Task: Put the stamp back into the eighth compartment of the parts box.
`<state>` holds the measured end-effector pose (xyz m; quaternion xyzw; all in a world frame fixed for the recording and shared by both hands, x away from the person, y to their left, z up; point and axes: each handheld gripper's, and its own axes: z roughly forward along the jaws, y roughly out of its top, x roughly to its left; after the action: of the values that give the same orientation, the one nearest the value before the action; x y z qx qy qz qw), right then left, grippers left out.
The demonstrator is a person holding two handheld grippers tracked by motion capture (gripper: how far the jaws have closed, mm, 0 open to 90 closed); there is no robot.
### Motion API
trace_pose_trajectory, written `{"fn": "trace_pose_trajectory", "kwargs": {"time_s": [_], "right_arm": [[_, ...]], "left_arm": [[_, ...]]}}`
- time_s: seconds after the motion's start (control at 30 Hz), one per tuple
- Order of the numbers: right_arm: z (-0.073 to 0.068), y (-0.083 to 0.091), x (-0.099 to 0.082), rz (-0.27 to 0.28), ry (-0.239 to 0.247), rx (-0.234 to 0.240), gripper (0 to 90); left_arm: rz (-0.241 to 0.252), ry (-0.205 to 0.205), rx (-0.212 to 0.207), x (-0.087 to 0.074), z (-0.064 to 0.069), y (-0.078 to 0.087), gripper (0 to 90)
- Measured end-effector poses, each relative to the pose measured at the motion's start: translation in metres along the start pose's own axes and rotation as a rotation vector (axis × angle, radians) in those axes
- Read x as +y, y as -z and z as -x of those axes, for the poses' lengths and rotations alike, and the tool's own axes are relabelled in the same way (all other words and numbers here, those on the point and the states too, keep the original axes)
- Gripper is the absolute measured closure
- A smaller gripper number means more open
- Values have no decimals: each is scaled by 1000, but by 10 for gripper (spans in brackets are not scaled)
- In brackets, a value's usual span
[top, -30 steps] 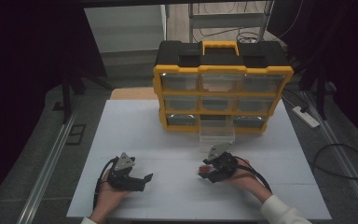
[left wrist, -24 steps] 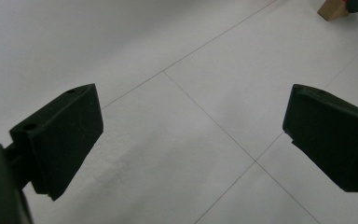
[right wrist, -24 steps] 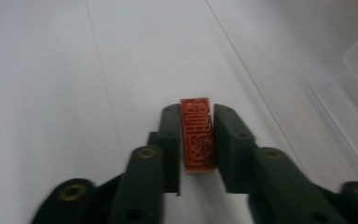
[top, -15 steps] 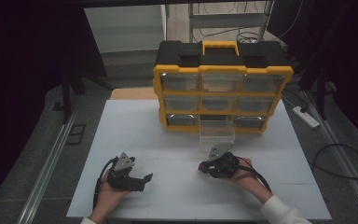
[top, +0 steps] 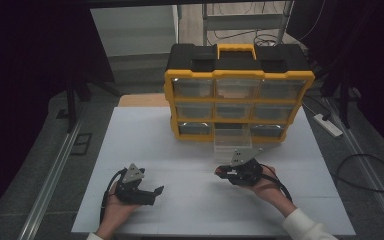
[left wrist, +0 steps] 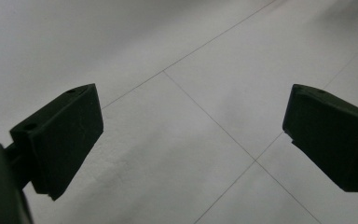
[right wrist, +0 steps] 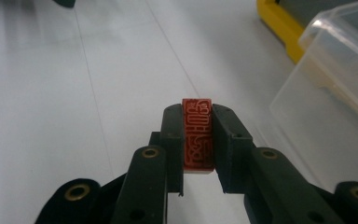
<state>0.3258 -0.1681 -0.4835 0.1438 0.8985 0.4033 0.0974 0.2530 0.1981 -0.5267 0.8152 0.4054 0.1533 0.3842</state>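
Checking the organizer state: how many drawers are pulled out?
1: the bottom-middle drawer of the organizer sticks out onto the table; the other eight sit flush.

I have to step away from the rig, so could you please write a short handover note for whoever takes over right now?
Right hand-held gripper: shut on a small red carved stamp block, low over the white table.
Left hand-held gripper: open, holding nothing.
Yellow-and-black drawer organiser: its clear plastic bottom-middle drawer is pulled out.
Done: stamp gripped.
Left: probably set the stamp down or put it in the drawer, then close the drawer.
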Motion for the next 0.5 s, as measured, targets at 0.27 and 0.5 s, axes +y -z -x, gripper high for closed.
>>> {"fn": "trace_pose_trajectory", "kwargs": {"time_s": [0.27,0.5], "right_arm": [[2,10,6,50,-14,-3,751],[1,18,12,87,-8,-16,750]], "left_arm": [[-3,-2,-3,0,0,0,51],[-2,-2,-2,0,0,0,50]]}}
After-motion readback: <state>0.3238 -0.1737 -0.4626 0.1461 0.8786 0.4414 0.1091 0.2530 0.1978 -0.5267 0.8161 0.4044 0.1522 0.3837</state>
